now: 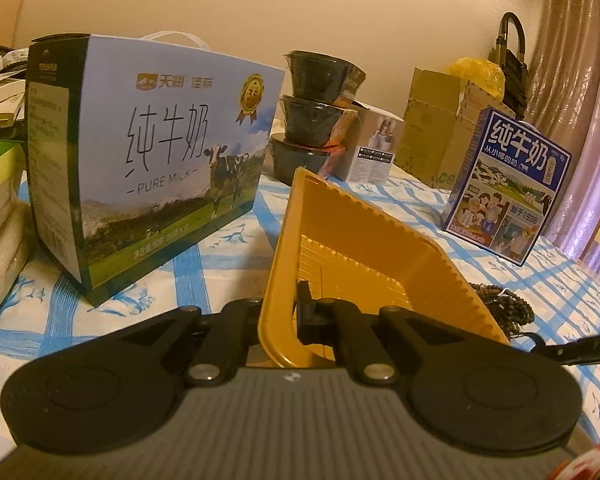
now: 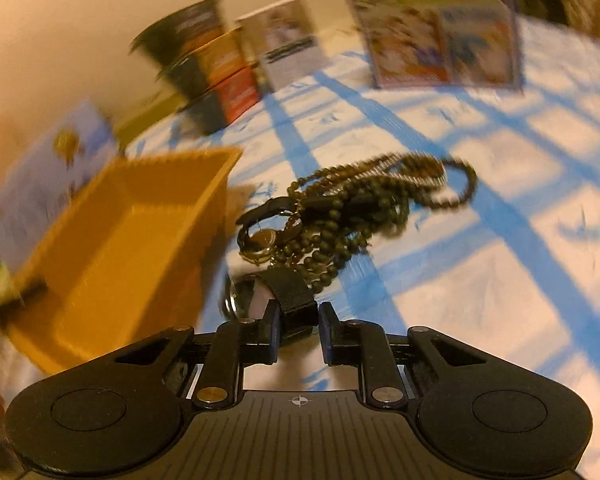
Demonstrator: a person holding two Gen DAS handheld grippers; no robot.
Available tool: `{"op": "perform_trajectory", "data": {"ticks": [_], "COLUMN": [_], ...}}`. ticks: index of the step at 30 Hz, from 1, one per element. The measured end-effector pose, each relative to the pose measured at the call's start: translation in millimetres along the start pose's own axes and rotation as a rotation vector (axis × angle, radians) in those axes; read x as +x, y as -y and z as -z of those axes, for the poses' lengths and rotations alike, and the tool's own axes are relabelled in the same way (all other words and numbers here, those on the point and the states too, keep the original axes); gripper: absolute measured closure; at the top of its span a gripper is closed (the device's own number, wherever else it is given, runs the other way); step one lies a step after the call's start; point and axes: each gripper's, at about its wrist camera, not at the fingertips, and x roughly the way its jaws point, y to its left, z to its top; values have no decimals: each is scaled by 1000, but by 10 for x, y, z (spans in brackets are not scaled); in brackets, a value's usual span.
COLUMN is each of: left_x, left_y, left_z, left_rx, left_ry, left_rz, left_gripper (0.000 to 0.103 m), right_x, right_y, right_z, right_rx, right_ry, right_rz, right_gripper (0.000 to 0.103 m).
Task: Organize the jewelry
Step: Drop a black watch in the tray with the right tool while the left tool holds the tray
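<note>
a blue-checked tablecloth (image 1: 188, 280) covers the table; the far-left carton (image 1: 152, 160) reads "pure milk". left gripper (image 1: 278, 312) clamps the tilted yellow tray (image 1: 360, 240); right gripper (image 2: 298, 328) pinches a watch strap (image 2: 294, 292) near the beads (image 2: 360, 208).

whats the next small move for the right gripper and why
Probably carry the watch left over the tilted yellow tray and let go. The right gripper already pinches its black strap, the left gripper tips the tray toward it, and the beads remain on the cloth.

Dim warm yellowish light tinting both views, right wrist view smearing with motion blur around the tray (image 2: 132, 236), fisheye bending edges, left view staying sharp.
</note>
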Motion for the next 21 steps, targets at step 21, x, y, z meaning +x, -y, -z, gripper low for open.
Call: {"op": "perform_trajectory", "data": {"ticks": [21], "left_x": [-6], "left_y": [11], "left_z": [7], "left_rx": [2], "left_ry": [3], "left_rz": [-1], "left_gripper": [99], "right_x": [-173], "right_y": [-707], "right_z": [-202], "right_rx": [166], "right_ry": [-24], "right_rz": [-231], "right_gripper": [83]}}
